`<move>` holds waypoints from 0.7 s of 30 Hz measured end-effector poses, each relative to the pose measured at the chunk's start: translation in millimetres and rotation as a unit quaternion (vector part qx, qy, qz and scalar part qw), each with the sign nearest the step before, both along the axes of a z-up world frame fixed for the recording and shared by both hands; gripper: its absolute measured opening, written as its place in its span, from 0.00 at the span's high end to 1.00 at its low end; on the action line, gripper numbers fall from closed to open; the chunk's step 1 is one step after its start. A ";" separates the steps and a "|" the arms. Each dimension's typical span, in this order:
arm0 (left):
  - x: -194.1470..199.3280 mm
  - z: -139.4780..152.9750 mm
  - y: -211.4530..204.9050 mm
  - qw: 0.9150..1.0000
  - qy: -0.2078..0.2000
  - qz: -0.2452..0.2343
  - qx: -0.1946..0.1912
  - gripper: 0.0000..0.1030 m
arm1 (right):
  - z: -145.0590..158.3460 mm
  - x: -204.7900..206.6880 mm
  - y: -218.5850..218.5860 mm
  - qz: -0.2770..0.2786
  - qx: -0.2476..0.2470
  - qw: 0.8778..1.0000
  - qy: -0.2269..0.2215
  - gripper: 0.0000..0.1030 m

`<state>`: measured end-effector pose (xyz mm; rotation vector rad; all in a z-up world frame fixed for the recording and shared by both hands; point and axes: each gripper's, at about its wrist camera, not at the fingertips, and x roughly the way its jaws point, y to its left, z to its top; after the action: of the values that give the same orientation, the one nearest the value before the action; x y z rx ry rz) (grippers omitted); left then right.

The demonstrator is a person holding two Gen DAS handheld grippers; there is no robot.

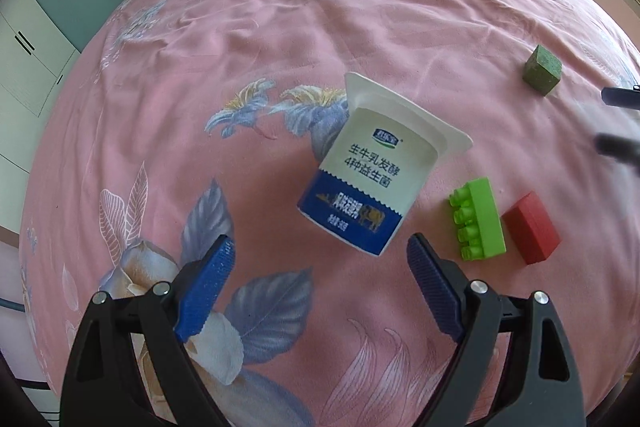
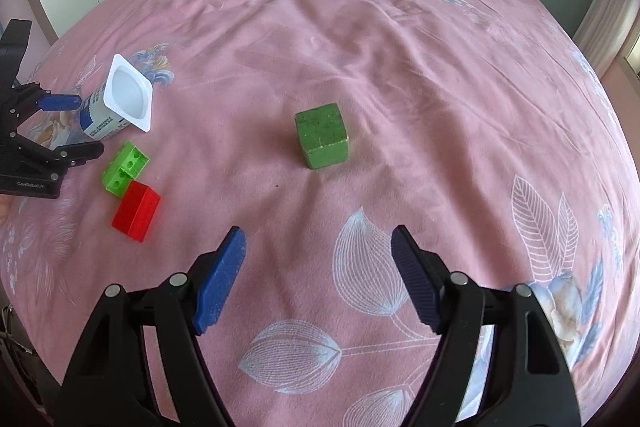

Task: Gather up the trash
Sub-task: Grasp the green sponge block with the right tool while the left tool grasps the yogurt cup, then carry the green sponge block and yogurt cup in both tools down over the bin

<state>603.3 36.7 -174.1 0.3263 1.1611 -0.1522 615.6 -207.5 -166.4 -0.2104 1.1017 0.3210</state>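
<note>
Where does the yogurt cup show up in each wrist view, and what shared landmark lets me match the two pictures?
Left wrist view: the yogurt cup lies on its side at centre, just ahead of the open left hand-held gripper.
Right wrist view: the yogurt cup is at the left edge, mouth toward the camera.
Shared landmark: the green studded brick next to the red block, both beside the cup.

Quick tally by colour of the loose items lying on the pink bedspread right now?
Green: 2 – dark green wooden cube, bright green studded plastic brick
Red: 1 – red plastic block
White and blue: 1 – empty yogurt cup on its side
Total: 4
</note>
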 end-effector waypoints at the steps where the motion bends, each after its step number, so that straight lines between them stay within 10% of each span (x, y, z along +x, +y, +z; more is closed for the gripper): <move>1: 4.9 -3.6 -0.7 1.000 0.002 -0.001 0.001 0.13 | -4.5 7.9 1.0 -0.001 -0.001 1.000 0.001 0.27; 11: 32.2 -15.2 -8.3 1.000 0.002 0.000 -0.013 0.15 | -24.0 67.7 10.8 0.015 -0.017 1.000 -0.003 0.28; 16: 33.4 -11.5 -20.0 1.000 0.005 -0.003 -0.019 0.45 | -23.4 72.8 21.3 0.035 -0.016 0.999 0.004 0.67; 21: 27.1 -6.9 -24.8 1.000 -0.007 0.010 -0.001 0.46 | -19.5 60.1 29.1 0.048 -0.033 0.998 -0.005 0.70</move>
<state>630.4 11.9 -181.0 0.3129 1.1491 -0.1326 675.7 -178.4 -185.9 -0.3234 1.0950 0.3700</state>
